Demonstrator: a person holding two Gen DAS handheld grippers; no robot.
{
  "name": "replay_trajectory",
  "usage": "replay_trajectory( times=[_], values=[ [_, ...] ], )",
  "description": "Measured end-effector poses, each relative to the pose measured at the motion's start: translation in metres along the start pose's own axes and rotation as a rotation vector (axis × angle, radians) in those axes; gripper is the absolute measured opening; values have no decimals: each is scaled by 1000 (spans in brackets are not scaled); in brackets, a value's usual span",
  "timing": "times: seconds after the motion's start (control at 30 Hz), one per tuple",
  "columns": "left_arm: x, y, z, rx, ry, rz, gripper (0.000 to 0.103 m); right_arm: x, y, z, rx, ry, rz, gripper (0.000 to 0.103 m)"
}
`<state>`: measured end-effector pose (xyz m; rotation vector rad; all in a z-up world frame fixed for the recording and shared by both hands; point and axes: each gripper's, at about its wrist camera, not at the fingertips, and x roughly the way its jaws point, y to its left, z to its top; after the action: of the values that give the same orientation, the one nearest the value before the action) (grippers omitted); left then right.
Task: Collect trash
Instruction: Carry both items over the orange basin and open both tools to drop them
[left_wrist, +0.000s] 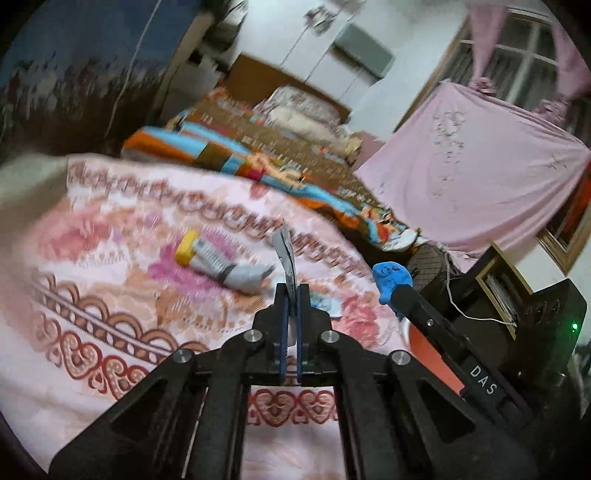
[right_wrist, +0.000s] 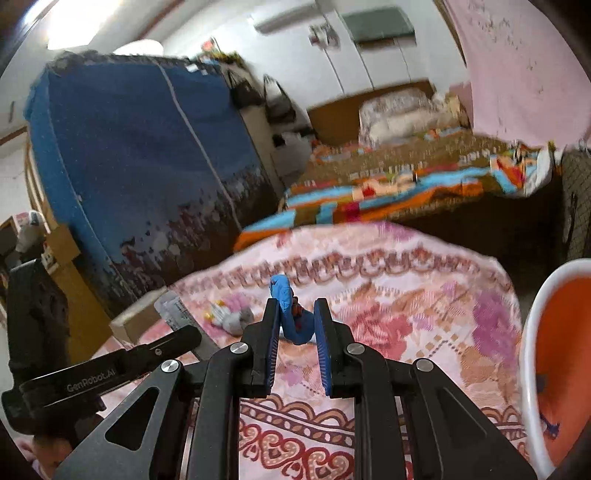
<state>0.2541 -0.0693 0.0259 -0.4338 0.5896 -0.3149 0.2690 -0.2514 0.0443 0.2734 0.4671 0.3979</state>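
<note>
- Left on pink floral cloth (left_wrist: 110, 229), frame centre-left: crumpled grey tube with yellow cap (left_wrist: 218, 260), not yet collected.
- Left gripper (left_wrist: 291, 295), centre: clamped shut on thin grey paper scrap (left_wrist: 285, 254).
- Right gripper (right_wrist: 295, 317): narrowly parted, pinching crumpled blue wad (right_wrist: 286, 306).
- Orange basin with white rim (right_wrist: 532, 332), right edge: likely drop-off, both pieces undelivered.

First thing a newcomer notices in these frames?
Both claws already hold trash over the pink patterned bedspread: the left claw pinches a thin wrapper, the right claw grips a crumpled blue glove. A squeezed tube with a yellow cap lies beyond the left claw.
</note>
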Motion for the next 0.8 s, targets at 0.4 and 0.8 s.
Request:
replay_trajectory(
  times=[0.4,0.8],
  values=[
    [-41,-68,9,305,-189,-60,0,-76,29,6,-181,-392,-65,16],
    [-33,-124,11,418,-216,-231,0,-153,-21,15,-85,-663,-278,17]
  ],
)
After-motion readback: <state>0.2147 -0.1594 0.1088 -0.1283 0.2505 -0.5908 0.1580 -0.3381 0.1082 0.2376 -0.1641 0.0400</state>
